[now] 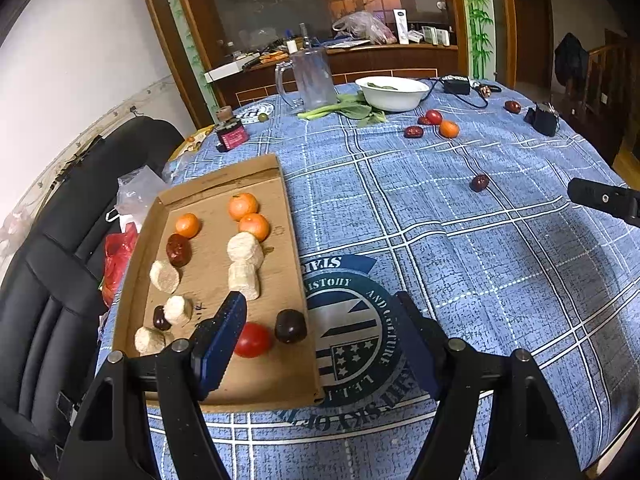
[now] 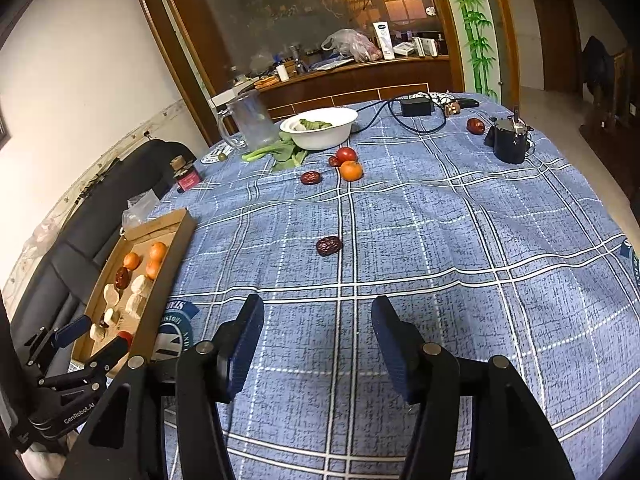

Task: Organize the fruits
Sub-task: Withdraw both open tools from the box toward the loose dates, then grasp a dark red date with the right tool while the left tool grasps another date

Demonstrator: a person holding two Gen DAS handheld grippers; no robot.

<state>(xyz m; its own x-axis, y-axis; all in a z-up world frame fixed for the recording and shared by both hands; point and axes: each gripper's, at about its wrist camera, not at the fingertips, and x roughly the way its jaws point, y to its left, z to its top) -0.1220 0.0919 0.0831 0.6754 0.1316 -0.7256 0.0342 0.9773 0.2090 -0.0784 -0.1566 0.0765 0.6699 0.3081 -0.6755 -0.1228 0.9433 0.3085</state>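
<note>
A cardboard tray at the table's left edge holds three oranges, dark red dates, several pale cylinder pieces, a tomato and a dark date. My left gripper hangs open over the tray's near right corner, holding nothing; it also shows in the right wrist view. My right gripper is open and empty above the blue checked cloth. A wrinkled red date lies just ahead of it. Farther off sit a tomato, an orange and more dates.
At the back stand a white bowl with greens, a glass jug, leafy stalks, a charger with cable and a black device. A small red bottle stands behind the tray. A black chair is at left.
</note>
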